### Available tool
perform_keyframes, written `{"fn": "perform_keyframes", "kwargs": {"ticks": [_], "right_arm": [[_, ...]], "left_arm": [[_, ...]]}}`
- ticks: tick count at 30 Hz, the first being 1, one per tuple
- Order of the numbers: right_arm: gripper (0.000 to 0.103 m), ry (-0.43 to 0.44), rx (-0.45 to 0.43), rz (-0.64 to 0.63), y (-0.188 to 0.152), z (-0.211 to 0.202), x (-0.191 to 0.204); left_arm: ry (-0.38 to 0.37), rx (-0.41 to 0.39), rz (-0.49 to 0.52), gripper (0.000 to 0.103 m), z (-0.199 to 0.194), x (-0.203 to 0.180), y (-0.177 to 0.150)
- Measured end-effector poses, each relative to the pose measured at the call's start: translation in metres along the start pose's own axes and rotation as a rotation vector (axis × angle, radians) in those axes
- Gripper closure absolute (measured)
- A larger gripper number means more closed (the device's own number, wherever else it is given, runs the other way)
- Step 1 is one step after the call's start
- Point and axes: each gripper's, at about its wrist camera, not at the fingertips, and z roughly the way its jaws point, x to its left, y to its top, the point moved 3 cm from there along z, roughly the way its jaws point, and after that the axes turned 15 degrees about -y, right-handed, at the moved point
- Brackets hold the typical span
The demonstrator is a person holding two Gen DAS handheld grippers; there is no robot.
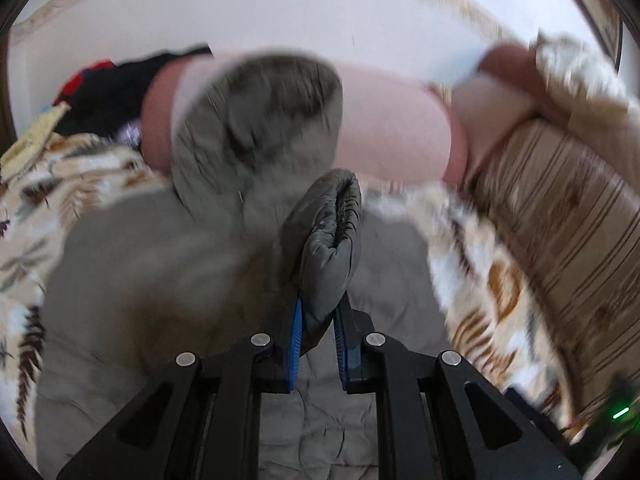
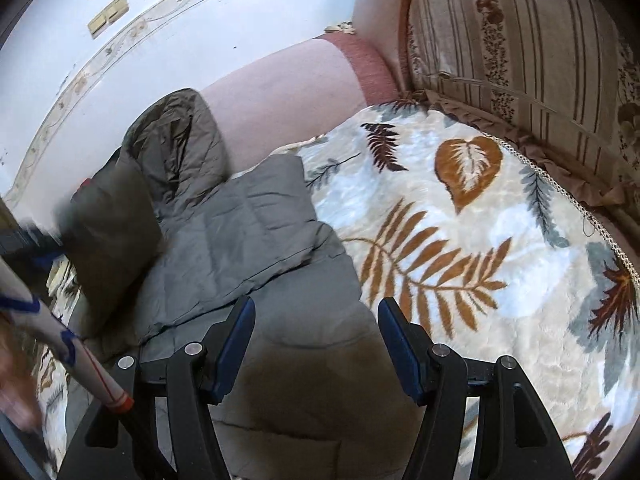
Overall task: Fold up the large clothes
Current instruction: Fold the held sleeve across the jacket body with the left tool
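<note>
A leaf-patterned blanket covers a sofa with a pink armrest and striped cushion; on it lies a grey quilted jacket, one part draped against the armrest. The left gripper is clamped on a gathered cuff of the jacket. The right gripper hangs over the jacket, jaws wide apart and holding nothing.

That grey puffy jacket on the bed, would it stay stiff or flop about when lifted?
Probably floppy: the grey quilted jacket lies creased and bends over itself on the leaf-print blanket. Likely light for its bulk, since the left gripper lifts a cuff by a pinch. The smooth shell might be a bit slippery.
</note>
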Motion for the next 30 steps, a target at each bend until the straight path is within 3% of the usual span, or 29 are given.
{"fn": "perform_keyframes", "kwargs": {"ticks": [2,3,4,6,9,11,14,16,19,24,30], "right_arm": [[0.035,0.001,0.002,0.012,0.002,0.002,-0.001],[0.035,0.001,0.001,0.013,0.003,0.002,0.000],[0.035,0.000,-0.003,0.016,0.004,0.002,0.000],[0.035,-0.005,-0.019,0.016,0.008,0.001,0.004],[0.035,0.002,-0.054,0.012,0.011,-0.002,0.013],[0.035,0.016,-0.104,-0.019,0.016,-0.007,0.027],[0.035,0.067,-0.169,-0.081,0.022,-0.011,0.058],[0.035,0.090,-0.192,-0.137,0.023,-0.011,0.080],[0.037,0.136,-0.165,-0.215,0.020,0.000,0.113],[0.040,0.088,-0.106,-0.334,0.003,0.032,0.144],[0.040,0.007,0.026,-0.372,-0.017,0.073,0.143]], "left_arm": [[0.013,0.049,0.020,0.084,0.015,-0.002,-0.014],[0.016,0.073,0.024,0.070,0.020,0.000,-0.021],[0.006,0.091,0.025,0.063,0.021,0.001,-0.025],[-0.026,0.087,0.051,0.058,0.012,0.000,-0.027],[-0.050,0.031,0.104,0.050,-0.018,0.004,-0.024],[0.002,-0.042,0.134,0.043,-0.043,0.023,-0.017],[0.122,-0.090,0.085,0.042,-0.063,0.073,-0.008],[0.254,-0.092,0.036,0.042,-0.068,0.116,-0.006],[0.366,-0.081,-0.040,0.042,-0.068,0.174,-0.012],[0.366,-0.034,-0.073,0.042,-0.050,0.215,-0.036],[0.328,-0.044,-0.069,0.041,-0.033,0.224,-0.056]]}}
